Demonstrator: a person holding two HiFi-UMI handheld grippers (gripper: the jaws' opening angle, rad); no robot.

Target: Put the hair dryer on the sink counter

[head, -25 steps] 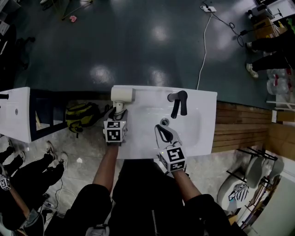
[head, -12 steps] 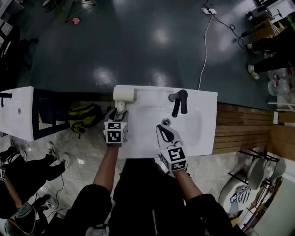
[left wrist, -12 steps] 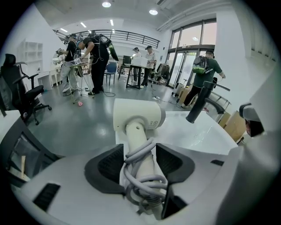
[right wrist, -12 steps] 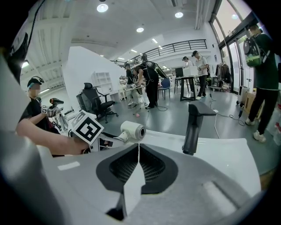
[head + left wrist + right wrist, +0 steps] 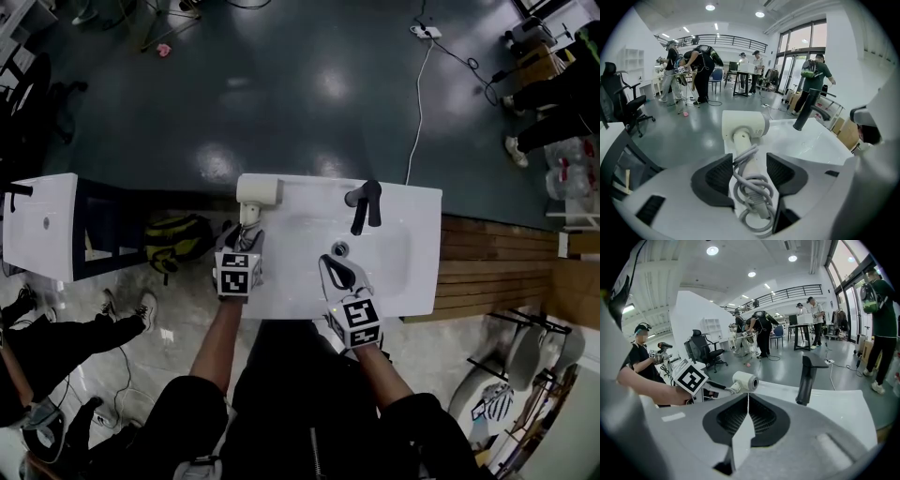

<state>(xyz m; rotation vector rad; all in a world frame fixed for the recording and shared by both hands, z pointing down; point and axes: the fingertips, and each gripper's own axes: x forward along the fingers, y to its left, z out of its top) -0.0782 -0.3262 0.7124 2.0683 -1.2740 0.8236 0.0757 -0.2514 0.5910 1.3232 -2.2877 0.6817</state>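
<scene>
When read from the near edge outward, shows first the right gripper (image 5: 334, 273), poised over the front of the basin (image 5: 384, 246) with jaws pressed together on nothing. Just left, finds the left gripper (image 5: 237, 242) at the left edge of the table (image 5: 424, 244), jaws closed round the cord-wrapped handle of the hair dryer (image 5: 255, 192). Puts the dryer's pale head on the table's back left corner, handle pointing back toward the person. Sets a drain (image 5: 338, 248) mid-basin and a dark faucet (image 5: 366, 204) behind it, well right of the dryer. Beyond, takes in a glossy dark floor (image 5: 281, 94), a yellow-green backpack (image 5: 169, 234) beside the table, a white cable (image 5: 417, 94), and people (image 5: 701, 65) standing far off.
</scene>
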